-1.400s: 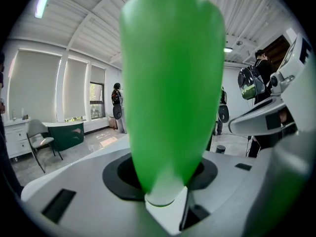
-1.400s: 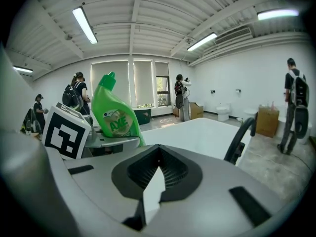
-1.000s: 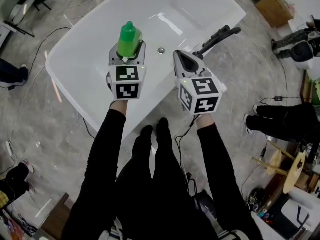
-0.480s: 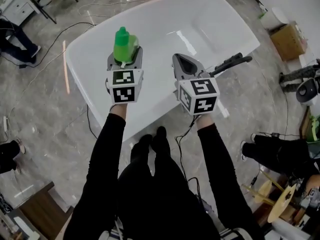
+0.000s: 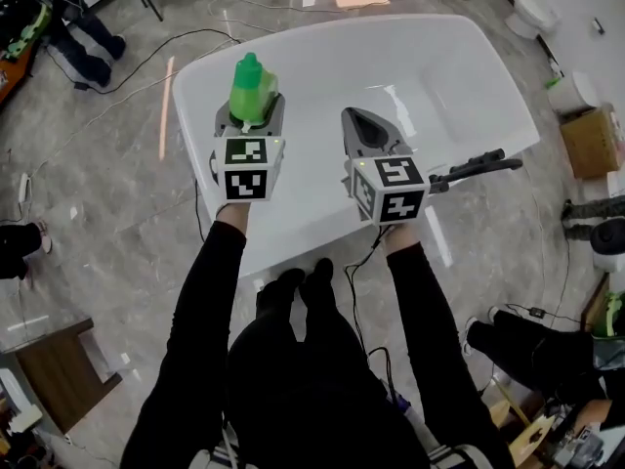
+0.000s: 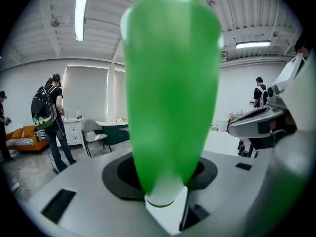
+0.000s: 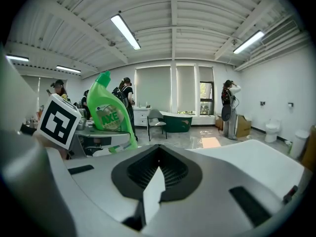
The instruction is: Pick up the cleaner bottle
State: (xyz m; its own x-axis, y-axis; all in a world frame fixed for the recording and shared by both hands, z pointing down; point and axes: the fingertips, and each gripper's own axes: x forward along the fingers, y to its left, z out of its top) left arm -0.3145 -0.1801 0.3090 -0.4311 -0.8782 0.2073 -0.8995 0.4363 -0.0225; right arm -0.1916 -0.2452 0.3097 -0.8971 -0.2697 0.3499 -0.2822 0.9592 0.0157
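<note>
Head view steeply down over bathtub, gripper views near level along jaws, all sharing the bottle.

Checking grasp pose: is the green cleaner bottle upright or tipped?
Roughly upright: green plastic cleaner bottle stands cap-up in the left gripper, per right gripper view.

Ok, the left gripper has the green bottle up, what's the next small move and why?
Probably just hold the left gripper steady: its jaws clamp the green cleaner bottle, held up over the white bathtub, so the pick looks done. The right gripper is shut and empty.
</note>
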